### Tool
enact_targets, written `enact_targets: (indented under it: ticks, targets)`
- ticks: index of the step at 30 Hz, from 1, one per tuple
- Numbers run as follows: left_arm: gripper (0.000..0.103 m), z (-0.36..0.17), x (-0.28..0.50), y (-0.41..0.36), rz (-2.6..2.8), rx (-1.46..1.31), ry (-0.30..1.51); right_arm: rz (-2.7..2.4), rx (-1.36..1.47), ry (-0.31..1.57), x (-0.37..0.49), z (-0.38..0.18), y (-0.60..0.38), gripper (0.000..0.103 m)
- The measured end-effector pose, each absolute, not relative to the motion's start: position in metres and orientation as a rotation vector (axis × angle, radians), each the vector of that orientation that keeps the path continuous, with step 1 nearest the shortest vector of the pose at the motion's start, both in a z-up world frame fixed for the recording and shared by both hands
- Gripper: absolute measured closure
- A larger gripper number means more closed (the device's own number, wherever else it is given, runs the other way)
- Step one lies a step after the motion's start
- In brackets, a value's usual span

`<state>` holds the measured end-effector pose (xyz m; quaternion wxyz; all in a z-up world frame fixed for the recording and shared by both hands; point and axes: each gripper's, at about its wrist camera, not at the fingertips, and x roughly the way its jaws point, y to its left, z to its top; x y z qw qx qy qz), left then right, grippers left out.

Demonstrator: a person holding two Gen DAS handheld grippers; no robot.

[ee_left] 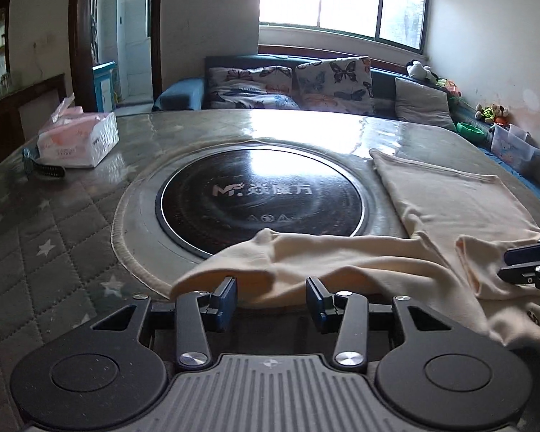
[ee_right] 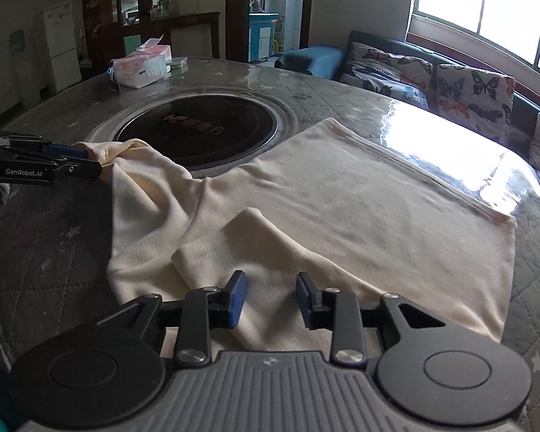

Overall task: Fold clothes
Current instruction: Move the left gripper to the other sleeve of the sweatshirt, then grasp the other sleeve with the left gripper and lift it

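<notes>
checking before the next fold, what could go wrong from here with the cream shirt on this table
1. The left sleeve lies over the black cooktop disc; if that is warm, fabric could scorch.
2. The left hand-held gripper is open with bunched cloth between its fingers, so it may pinch several layers.
3. The right sleeve lies skewed across the cream shirt; the open right hand-held gripper could fold in a crease.

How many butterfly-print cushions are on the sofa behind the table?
2. One butterfly cushion sits at the sofa's left end, the other butterfly cushion right beside it, toward the window corner. A plain grey cushion follows further right. More may be hidden behind the table edge.
</notes>
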<state>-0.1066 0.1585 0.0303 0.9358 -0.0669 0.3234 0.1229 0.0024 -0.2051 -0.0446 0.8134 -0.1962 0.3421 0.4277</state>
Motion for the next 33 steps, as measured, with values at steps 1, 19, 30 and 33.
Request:
enact_targets:
  ticks: [1,19,30,33]
  targets:
    - [0.058,0.030,-0.107,0.165,0.264,-0.141,0.666,0.912,-0.418,0.731,0.003,-0.045,-0.205,0.070]
    - [0.054,0.031,-0.110,0.223,0.489,-0.291,0.636,0.924,-0.415,0.717,0.002,-0.036,-0.199,0.066]
    - [0.092,0.022,-0.095,0.214,0.443,-0.269,0.649,1.156,-0.538,0.657,-0.045,-0.028,-0.150,0.068]
    - [0.094,0.026,-0.090,0.214,0.440,-0.255,0.633,1.206,-0.572,0.660,-0.057,-0.033,-0.136,0.069]
